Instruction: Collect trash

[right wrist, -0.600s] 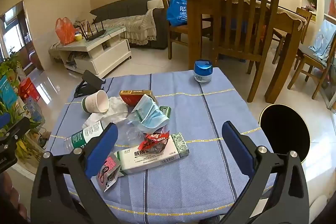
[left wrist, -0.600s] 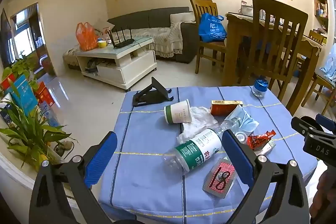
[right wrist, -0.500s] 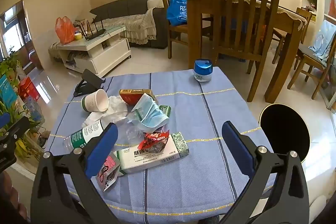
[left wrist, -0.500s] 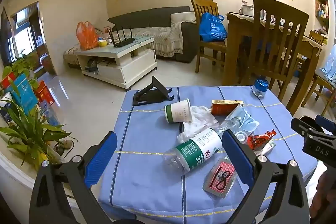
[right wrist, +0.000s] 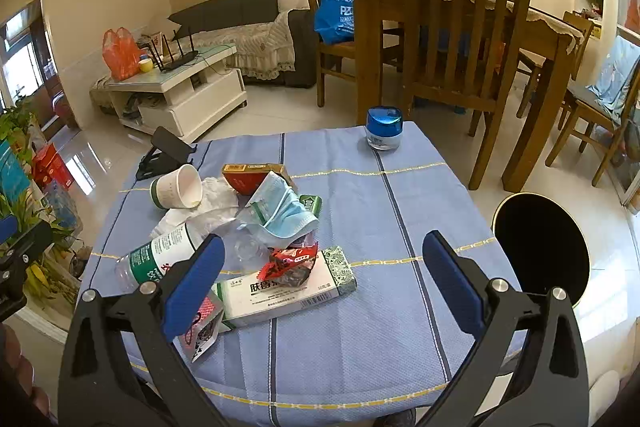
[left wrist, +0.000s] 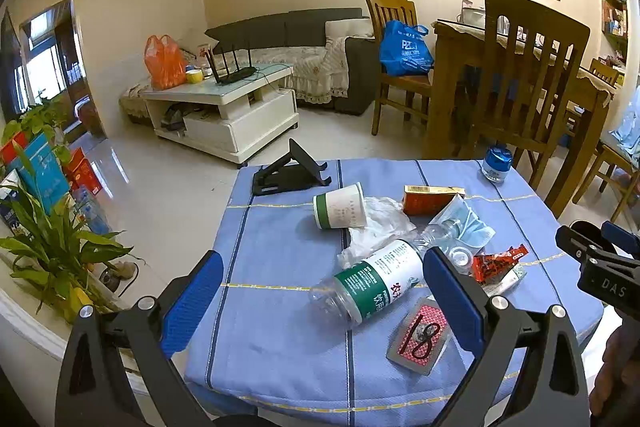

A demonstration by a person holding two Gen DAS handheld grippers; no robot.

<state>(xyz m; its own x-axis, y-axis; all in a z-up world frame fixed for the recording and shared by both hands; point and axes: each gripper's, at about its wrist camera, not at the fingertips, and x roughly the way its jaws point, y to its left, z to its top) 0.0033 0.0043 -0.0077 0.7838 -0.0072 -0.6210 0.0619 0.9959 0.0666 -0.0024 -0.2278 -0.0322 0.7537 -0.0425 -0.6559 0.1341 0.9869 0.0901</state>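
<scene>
Both tools, the left tool [left wrist: 318, 301] and right tool [right wrist: 320, 287], hang with jaws wide apart and empty above the tabletop's [right wrist: 400, 211] near edge, so collecting looks not yet begun. Trash clusters toward the left side: bottle [left wrist: 374, 281], paper cup [right wrist: 178, 191], mask [right wrist: 286, 213], medicine box [right wrist: 280, 293]. Next comes closing on one piece and carrying it past the clear right edge to the black bin [right wrist: 542, 247] on the floor.

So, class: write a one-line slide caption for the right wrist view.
Open right tool above a blue tablecloth littered with bottle, cup, mask and box.
</scene>
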